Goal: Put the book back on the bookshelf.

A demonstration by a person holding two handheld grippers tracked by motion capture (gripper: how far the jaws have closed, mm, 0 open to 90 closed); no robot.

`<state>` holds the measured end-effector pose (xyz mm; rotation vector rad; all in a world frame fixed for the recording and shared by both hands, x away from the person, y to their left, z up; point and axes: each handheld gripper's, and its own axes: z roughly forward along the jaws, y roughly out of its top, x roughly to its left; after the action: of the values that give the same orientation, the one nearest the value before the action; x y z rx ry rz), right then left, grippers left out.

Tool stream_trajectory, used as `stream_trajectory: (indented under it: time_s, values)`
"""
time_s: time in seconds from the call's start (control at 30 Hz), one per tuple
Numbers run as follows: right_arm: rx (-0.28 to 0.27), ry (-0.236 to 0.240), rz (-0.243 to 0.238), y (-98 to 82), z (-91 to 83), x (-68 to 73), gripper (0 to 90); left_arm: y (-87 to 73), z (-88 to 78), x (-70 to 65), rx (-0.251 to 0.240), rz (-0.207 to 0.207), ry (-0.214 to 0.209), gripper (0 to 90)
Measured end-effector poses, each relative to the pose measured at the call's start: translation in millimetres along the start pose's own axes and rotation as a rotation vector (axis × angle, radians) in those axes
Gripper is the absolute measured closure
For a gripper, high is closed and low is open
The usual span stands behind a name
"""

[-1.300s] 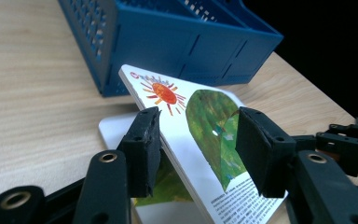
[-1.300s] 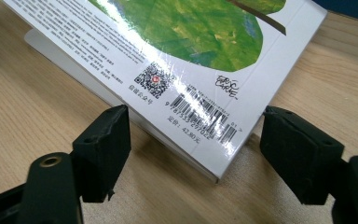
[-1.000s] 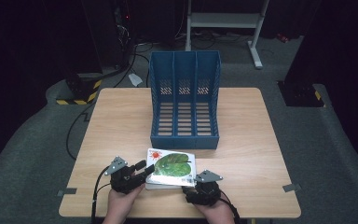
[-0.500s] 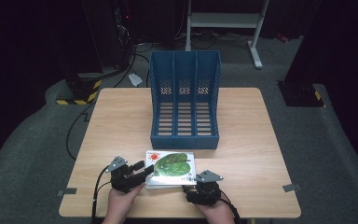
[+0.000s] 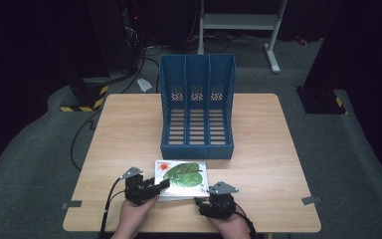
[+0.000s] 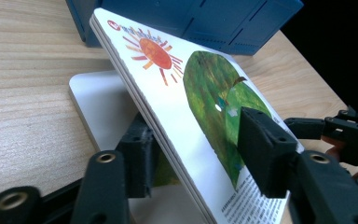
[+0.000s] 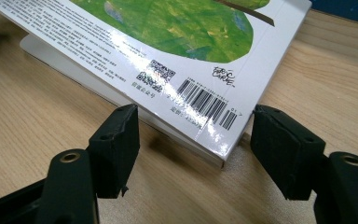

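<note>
step: lifting the top book [image 5: 181, 174] off the stack | book: near table [image 5: 129, 124] edge, before the blue rack [image 5: 197, 107] | left gripper [image 6: 193, 154]: just closed, pinching its raised edge | right gripper [image 7: 193, 149]: spread around its corner, closing | next, likely: right grip.

The wooden surface [image 5: 129, 129] is evenly lit from above while the room around it stays dark. Glare streaks the glossy book cover [image 7: 168, 70] in the right gripper view, and the nearest jaws look soft and blurred.
</note>
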<state>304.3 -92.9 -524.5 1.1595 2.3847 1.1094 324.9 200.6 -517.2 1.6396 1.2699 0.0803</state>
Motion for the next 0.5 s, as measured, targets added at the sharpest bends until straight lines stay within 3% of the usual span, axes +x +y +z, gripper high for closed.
stream_trajectory:
  time_s: [0.2,0.5]
  values:
    - [0.001,0.039,0.013,-1.1,-2.6,-3.3,31.6,0.9,-2.9,2.4,0.007,0.017,-0.024,55.4]
    - [-0.018,0.071,0.042,-6.1,-12.5,-6.4,32.1,3.3,-9.3,-1.9,-0.015,0.093,-0.066,60.5]
